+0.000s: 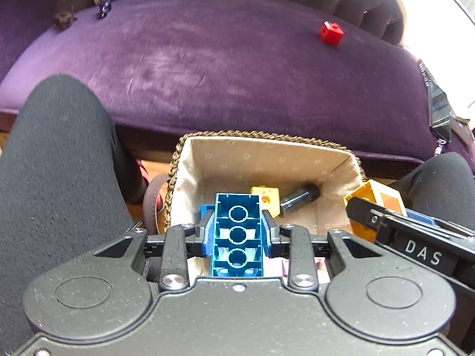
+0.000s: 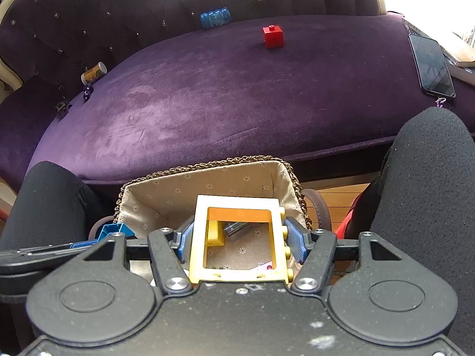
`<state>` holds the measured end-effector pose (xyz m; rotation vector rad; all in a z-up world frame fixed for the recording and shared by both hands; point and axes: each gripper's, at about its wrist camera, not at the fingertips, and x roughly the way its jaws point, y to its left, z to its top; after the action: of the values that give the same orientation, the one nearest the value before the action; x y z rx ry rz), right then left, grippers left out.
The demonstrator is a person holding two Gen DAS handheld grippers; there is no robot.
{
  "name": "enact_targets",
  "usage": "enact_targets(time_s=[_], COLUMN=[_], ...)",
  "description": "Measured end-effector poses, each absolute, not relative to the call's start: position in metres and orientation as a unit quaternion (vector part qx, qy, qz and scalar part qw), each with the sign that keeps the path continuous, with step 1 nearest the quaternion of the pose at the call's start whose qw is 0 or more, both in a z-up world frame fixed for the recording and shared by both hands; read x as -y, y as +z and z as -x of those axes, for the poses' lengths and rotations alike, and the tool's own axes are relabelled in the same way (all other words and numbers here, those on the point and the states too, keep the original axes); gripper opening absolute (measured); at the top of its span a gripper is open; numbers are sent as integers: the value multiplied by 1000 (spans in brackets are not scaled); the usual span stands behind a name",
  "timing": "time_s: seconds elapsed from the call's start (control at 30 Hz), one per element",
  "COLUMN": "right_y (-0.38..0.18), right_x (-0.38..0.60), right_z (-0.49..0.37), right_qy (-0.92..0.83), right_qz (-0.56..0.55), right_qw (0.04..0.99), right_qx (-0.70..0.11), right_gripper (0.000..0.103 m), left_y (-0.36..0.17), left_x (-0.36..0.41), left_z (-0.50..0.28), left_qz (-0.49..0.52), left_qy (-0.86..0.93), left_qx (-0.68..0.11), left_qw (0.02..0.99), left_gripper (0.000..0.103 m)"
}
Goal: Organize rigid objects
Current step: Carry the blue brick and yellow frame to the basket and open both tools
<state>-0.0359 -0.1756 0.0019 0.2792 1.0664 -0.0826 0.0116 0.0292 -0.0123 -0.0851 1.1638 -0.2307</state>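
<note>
My left gripper (image 1: 237,233) is shut on a blue hollow brick (image 1: 237,216), underside up, held over the lined wicker basket (image 1: 267,151). My right gripper (image 2: 240,237) is shut on a yellow window-frame block (image 2: 200,231) above the same basket (image 2: 207,184); that block also shows in the left wrist view (image 1: 377,198). Inside the basket lie a yellow brick (image 1: 268,197) and a dark cylinder (image 1: 299,197). A red brick (image 1: 331,32) (image 2: 273,36) sits on the purple sofa seat.
On the sofa (image 2: 222,89) lie a blue ribbed roll (image 2: 215,18), a yellow-labelled spool (image 2: 93,72), small dark pieces (image 2: 88,90), and a phone (image 2: 432,65) at the right. The person's black-clad knees (image 1: 59,163) (image 2: 430,178) flank the basket.
</note>
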Motion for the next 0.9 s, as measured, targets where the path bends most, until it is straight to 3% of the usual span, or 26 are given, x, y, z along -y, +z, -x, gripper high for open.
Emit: enact_targets(time_s=[0.6, 0.9], right_y=[-10, -8], right_x=[172, 173], right_z=[31, 31], right_qy=[-37, -36], right_qz=[-127, -129], right_qw=[835, 836], right_qx=[-535, -532], right_gripper=[62, 65], left_y=[-18, -19], left_x=[-30, -29], left_z=[-15, -15], left_qz=[44, 39], left_qy=[-93, -91], left_qx=[-559, -560], left_qw=[823, 823], left_gripper=[31, 41])
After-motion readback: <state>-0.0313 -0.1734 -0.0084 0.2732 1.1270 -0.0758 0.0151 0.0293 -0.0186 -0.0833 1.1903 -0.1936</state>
